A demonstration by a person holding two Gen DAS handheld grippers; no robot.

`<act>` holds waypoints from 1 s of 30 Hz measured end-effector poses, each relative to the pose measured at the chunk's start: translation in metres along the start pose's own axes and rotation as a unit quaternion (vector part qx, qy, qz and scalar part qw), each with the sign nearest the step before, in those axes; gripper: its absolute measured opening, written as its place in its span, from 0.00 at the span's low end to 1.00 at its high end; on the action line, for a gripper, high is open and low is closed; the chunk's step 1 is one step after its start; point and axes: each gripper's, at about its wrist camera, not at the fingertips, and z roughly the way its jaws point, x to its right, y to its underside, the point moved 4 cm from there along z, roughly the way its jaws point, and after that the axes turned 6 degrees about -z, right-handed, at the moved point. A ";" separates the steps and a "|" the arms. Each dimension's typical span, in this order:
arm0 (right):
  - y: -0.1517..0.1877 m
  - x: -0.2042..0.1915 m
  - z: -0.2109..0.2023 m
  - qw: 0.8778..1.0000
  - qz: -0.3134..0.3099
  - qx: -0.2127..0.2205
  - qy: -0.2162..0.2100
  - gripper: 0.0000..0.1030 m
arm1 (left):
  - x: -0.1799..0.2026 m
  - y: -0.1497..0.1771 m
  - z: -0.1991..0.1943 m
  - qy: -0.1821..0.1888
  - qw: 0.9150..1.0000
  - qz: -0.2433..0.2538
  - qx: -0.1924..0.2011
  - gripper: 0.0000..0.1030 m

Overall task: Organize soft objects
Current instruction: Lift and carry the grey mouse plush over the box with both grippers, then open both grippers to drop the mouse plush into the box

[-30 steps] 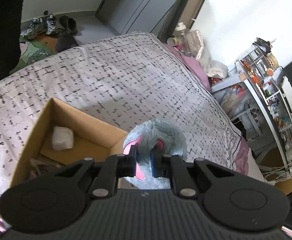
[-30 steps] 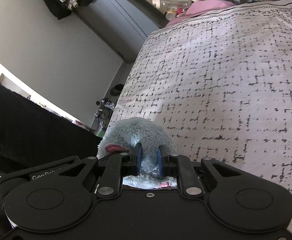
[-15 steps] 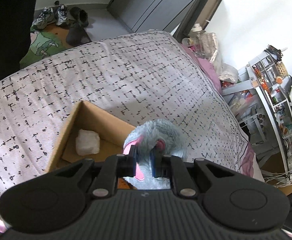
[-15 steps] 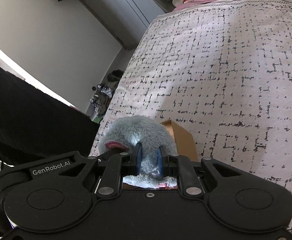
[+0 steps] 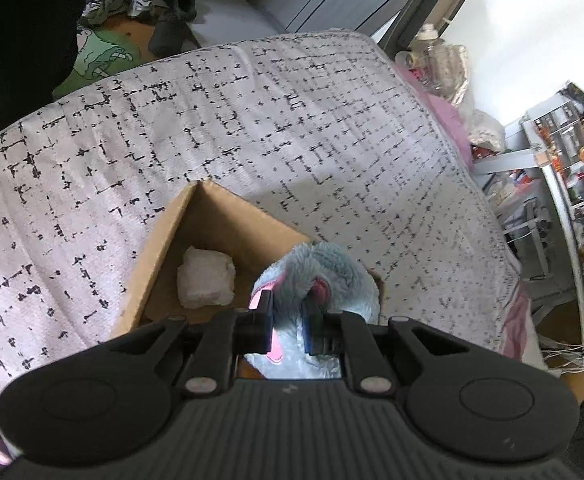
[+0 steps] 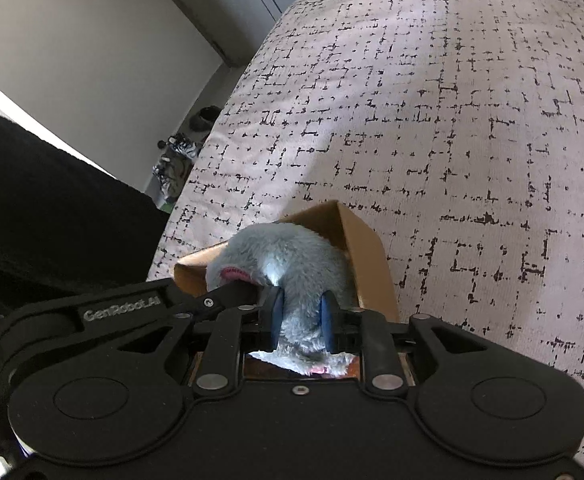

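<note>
Together, left gripper (image 5: 287, 328) and slightly loosening right gripper (image 6: 300, 322) pinch grey plush (image 6: 287, 256) above cardboard box (image 5: 159, 256)

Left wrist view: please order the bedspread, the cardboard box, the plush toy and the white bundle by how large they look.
1. bedspread
2. cardboard box
3. plush toy, nearer the camera and partly hidden, so unsure
4. white bundle

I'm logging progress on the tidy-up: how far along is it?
Done: a white bundle already lies in the cardboard box. In hand: both hand-held grippers, left and right, hold the blue plush toy over the box; the right's jaws have just been opening. Left: letting go.
</note>
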 end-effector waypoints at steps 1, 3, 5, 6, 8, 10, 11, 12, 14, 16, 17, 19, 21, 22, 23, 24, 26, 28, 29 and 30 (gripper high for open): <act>0.000 0.000 0.001 1.000 -0.001 -0.003 -0.002 0.24 | 0.000 -0.001 0.001 -0.006 1.000 0.000 0.001 0.13; 0.001 0.001 0.002 1.000 0.005 -0.007 -0.005 0.25 | 0.000 -0.003 0.002 -0.013 1.000 0.001 0.000 0.16; 0.000 0.002 0.001 1.000 0.008 -0.008 -0.001 0.25 | 0.000 -0.003 0.002 -0.016 1.000 0.006 -0.007 0.17; 0.000 0.003 -0.001 1.000 0.010 -0.007 -0.001 0.25 | 0.000 -0.003 0.002 -0.019 1.000 0.007 -0.012 0.18; -0.001 0.004 -0.004 1.000 0.014 -0.005 0.000 0.25 | 0.000 -0.003 0.001 -0.020 1.000 0.008 -0.014 0.18; -0.001 0.005 -0.009 1.000 0.012 -0.001 0.001 0.25 | -0.002 -0.002 -0.003 -0.020 1.000 0.008 -0.009 0.20; -0.001 0.006 -0.011 1.000 0.011 0.000 0.001 0.25 | -0.002 -0.002 -0.005 -0.021 1.000 0.008 -0.008 0.21; 0.000 0.006 -0.014 1.000 0.011 0.001 0.001 0.25 | -0.003 -0.002 -0.007 -0.022 1.000 0.007 -0.007 0.22; 0.000 0.008 -0.019 1.000 0.011 0.004 0.003 0.25 | -0.003 -0.001 -0.012 -0.024 1.000 0.007 -0.005 0.24; 0.001 0.010 -0.026 1.000 0.010 0.009 0.005 0.25 | -0.001 0.001 -0.018 -0.024 1.000 0.010 -0.003 0.26; 0.002 0.012 -0.030 1.000 0.010 0.011 0.006 0.25 | 0.000 0.002 -0.021 -0.025 1.000 0.014 -0.003 0.31; 0.003 0.014 -0.037 1.000 0.009 0.017 0.009 0.27 | 0.003 0.004 -0.027 -0.026 0.999 0.022 -0.001 0.40; 0.005 0.018 -0.046 1.000 0.009 0.023 0.013 0.32 | 0.006 0.007 -0.033 -0.026 0.999 0.033 0.002 0.47; 0.006 0.019 -0.049 1.000 0.009 0.025 0.015 0.34 | 0.007 0.009 -0.036 -0.025 0.999 0.037 0.003 0.50; 0.007 0.021 -0.054 0.999 0.009 0.028 0.017 0.36 | 0.009 0.011 -0.038 -0.024 0.999 0.040 0.004 0.52; 0.009 0.023 -0.058 0.999 0.009 0.031 0.019 0.38 | 0.010 0.014 -0.041 -0.023 0.999 0.044 0.005 0.53; 0.012 0.026 -0.066 0.999 0.006 0.037 0.023 0.41 | 0.012 0.018 -0.047 -0.022 0.998 0.053 0.006 0.57; 0.015 0.030 -0.076 0.999 0.005 0.045 0.028 0.42 | 0.015 0.023 -0.053 -0.021 0.998 0.064 0.009 0.62; 0.017 0.032 -0.081 0.998 0.005 0.048 0.030 0.43 | 0.016 0.026 -0.057 -0.020 0.997 0.068 0.010 0.64; 0.019 0.034 -0.086 0.998 0.005 0.053 0.033 0.45 | 0.016 0.029 -0.060 -0.018 0.997 0.072 0.011 0.65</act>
